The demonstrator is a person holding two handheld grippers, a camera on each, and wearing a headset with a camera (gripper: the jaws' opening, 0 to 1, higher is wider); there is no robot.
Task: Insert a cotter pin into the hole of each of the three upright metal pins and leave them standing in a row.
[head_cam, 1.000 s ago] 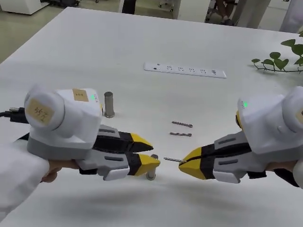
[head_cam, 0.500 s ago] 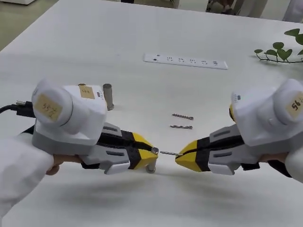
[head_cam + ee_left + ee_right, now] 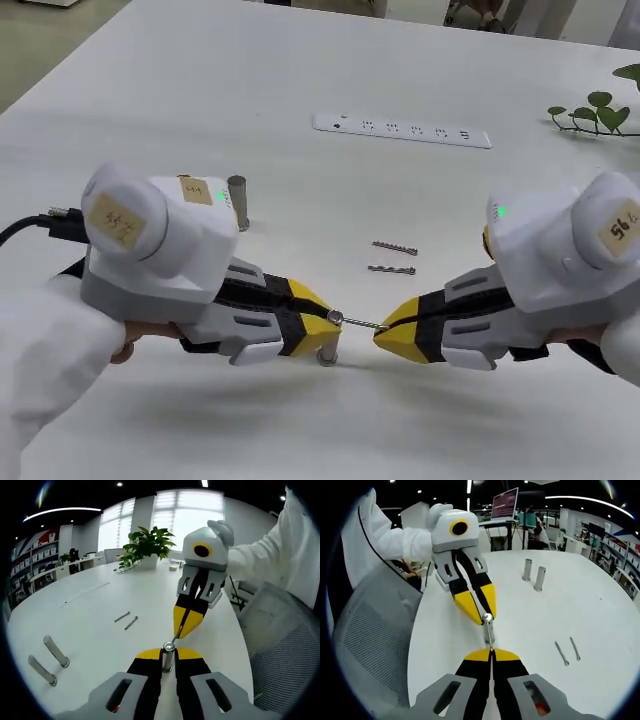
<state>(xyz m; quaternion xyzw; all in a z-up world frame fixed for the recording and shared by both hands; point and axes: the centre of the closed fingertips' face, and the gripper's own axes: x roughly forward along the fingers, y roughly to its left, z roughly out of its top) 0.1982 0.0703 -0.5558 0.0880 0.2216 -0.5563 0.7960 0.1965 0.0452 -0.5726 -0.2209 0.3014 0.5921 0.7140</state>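
My left gripper (image 3: 325,330) is shut on an upright metal pin (image 3: 168,656) that stands on the white table (image 3: 300,80). From the right, my right gripper (image 3: 385,335) is shut on a thin cotter pin (image 3: 360,323). The cotter pin's free end touches the top of the held pin (image 3: 487,625). Whether it sits in the hole I cannot tell. Two more upright pins (image 3: 527,570) (image 3: 539,578) stand side by side beyond the left gripper (image 3: 477,610). Two loose cotter pins (image 3: 395,247) (image 3: 392,269) lie flat behind the right gripper (image 3: 187,625).
A white power strip (image 3: 400,130) lies across the far middle of the table. Green plant leaves (image 3: 600,110) reach in at the far right. A mesh office chair (image 3: 375,635) stands at the near table edge by the person's sleeve.
The left gripper's jaws have closed on the upright pin. The right gripper has moved left, bringing the cotter pin's end up to the pin's top.
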